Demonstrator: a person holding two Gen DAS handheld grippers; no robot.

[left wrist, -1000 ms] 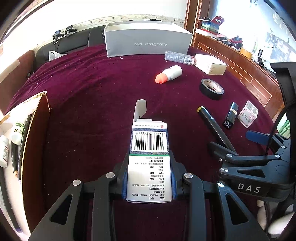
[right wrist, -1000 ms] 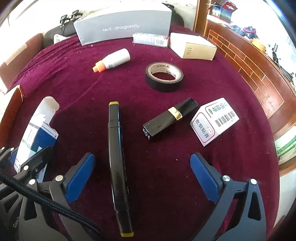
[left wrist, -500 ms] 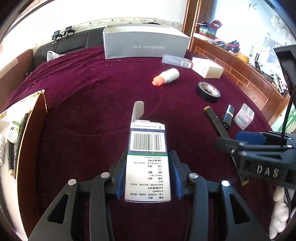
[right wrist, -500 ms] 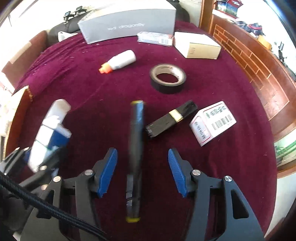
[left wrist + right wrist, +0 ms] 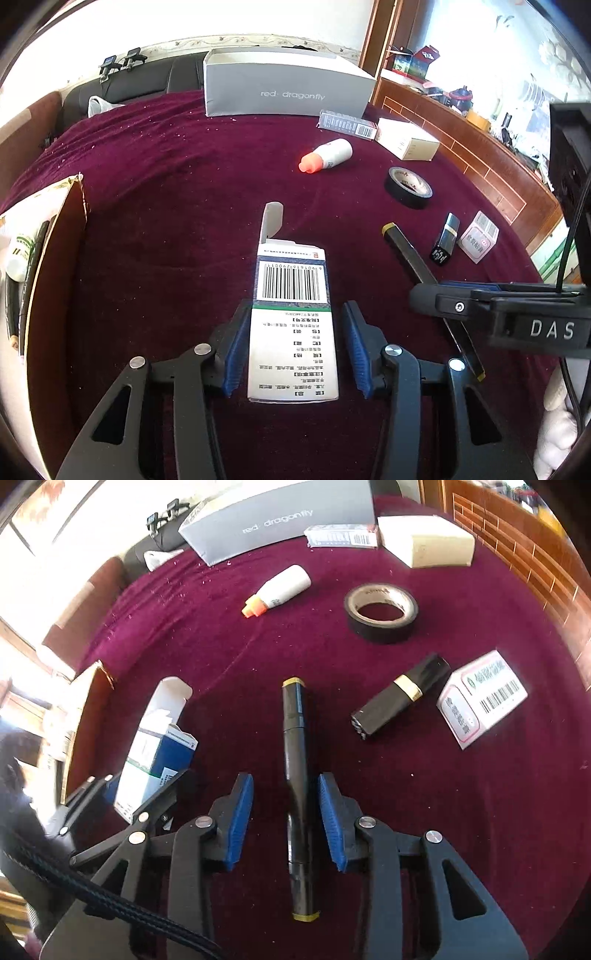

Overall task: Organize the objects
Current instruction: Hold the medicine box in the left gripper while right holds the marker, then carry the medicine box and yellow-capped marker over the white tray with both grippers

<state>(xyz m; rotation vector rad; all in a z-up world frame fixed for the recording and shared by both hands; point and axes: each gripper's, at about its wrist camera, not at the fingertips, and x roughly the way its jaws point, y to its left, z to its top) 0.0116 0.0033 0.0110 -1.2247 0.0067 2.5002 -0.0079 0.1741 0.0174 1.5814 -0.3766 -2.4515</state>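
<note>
Grey box, lettered "red dragonfly"

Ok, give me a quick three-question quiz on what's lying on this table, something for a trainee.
1. True or false: the black tape roll lies flat on the cloth.
2. What colour is the white bottle cap? A blue, B orange, C green.
3. What words are printed on the grey box?
Key: 1 true; 2 B; 3 red dragonfly.
</note>
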